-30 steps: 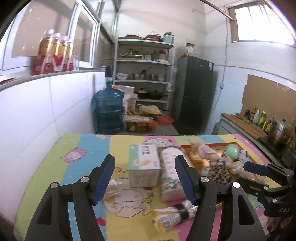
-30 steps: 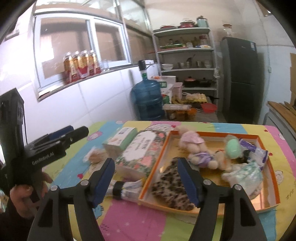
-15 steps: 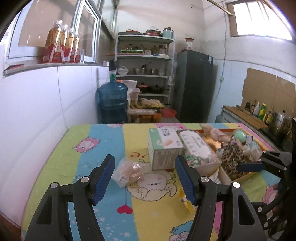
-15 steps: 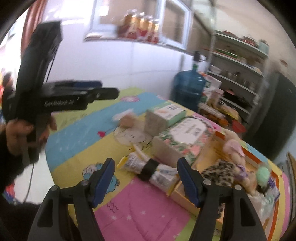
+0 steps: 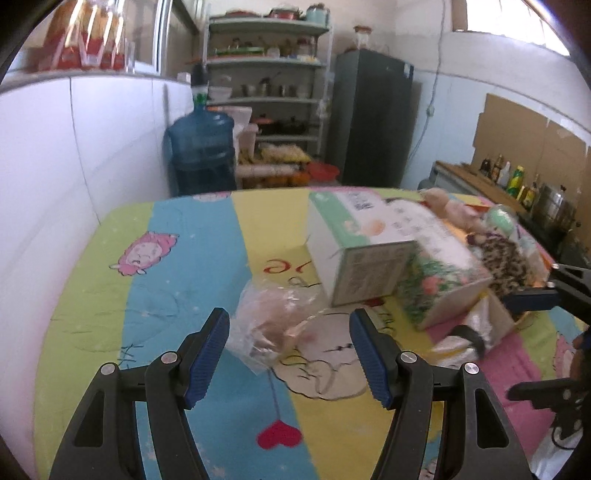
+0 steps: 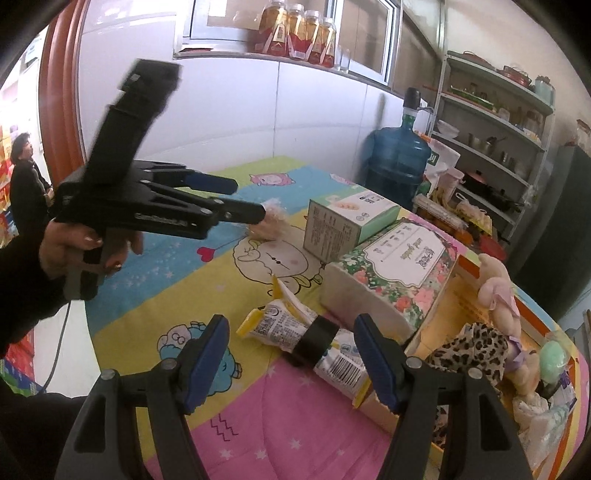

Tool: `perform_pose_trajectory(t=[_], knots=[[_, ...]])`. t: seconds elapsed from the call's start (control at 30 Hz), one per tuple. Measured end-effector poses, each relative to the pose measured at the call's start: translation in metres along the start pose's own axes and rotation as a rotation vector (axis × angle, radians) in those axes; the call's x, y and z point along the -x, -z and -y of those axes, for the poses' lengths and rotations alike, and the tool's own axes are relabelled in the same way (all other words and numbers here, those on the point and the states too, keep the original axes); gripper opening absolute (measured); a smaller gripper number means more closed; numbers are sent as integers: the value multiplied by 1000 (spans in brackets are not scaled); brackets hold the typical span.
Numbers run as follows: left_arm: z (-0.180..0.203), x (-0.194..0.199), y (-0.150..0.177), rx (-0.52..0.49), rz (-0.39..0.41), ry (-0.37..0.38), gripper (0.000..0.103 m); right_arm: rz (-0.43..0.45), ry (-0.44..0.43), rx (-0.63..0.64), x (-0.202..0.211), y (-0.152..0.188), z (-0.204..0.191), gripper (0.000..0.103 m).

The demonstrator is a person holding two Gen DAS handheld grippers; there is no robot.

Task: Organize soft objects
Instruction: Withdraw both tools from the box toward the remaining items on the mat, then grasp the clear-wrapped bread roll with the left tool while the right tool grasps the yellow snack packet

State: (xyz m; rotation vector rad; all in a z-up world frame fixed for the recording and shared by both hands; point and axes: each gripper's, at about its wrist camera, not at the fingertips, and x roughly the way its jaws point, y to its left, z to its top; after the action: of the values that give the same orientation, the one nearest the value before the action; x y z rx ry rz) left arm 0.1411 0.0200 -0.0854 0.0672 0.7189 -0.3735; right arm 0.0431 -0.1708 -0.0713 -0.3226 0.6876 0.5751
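Left gripper [image 5: 289, 349] has its fingers [image 5: 207, 354] spread apart, nothing between the pads, hovering over the surface [image 5: 110, 295] with its cartoon-print cover. Just past the fingertips lies a clear plastic bag with a pinkish soft item [image 5: 275, 325], flat on the cover.

Right gripper [image 6: 291, 360] also has its fingers [image 6: 376, 360] wide apart, empty. Just beyond them lies a yellow-edged snack packet with a black band [image 6: 306, 339], on its side, partly under the edge of the floral tissue pack [image 6: 391, 277].

Landmark is the floral tissue pack. The green-and-white box [image 6: 343, 225] sits touching it on the far left side. The plastic bag lies left of that box, near it. Right of the tissue pack is the orange-rimmed tray [image 6: 469, 267], with the pack leaning on its rim. The tray holds a leopard-print soft item [image 6: 476, 350], a pink plush doll [image 6: 495, 291], a mint-green ball [image 6: 552, 363] and wrapped packets, blurred.

Far behind the tissue pack stand a blue water jug [image 6: 397, 155], a metal shelf rack [image 6: 495, 122] and a dark fridge [image 5: 373, 122]. Bottles [image 6: 295, 29] stand on the window ledge.
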Motion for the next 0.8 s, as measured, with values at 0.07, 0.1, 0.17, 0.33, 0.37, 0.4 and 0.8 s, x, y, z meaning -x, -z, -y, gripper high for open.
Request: perform_pose_trajectory(t=[0.07,0.1,0.17,0.33,0.37,0.4,0.8], knots=[[-6,-12,-4,15,-28,0,69,-3,-2,-7,-2,-1,4,70],[-8,-17,-5,22,-40,1,69,-4,-2,-10,-3,-1,6,70],[-10,-27,-8,31,-65,10,69,-10,-6,-11,-7,-2,8,70],[-9,-44,-10,25,-103,11,69,-32,-20,13,-15,-4,10,70],[-9,-46,-10,28,-107,15,69,-39,-29,24,-17,-5,10,70],[-9,-47,-10,33,-109,16,69,-46,-34,34,-18,-5,11,70],[-9,-57,-7,52,-131,39,55,-208,-96,211,-55,-9,10,70]])
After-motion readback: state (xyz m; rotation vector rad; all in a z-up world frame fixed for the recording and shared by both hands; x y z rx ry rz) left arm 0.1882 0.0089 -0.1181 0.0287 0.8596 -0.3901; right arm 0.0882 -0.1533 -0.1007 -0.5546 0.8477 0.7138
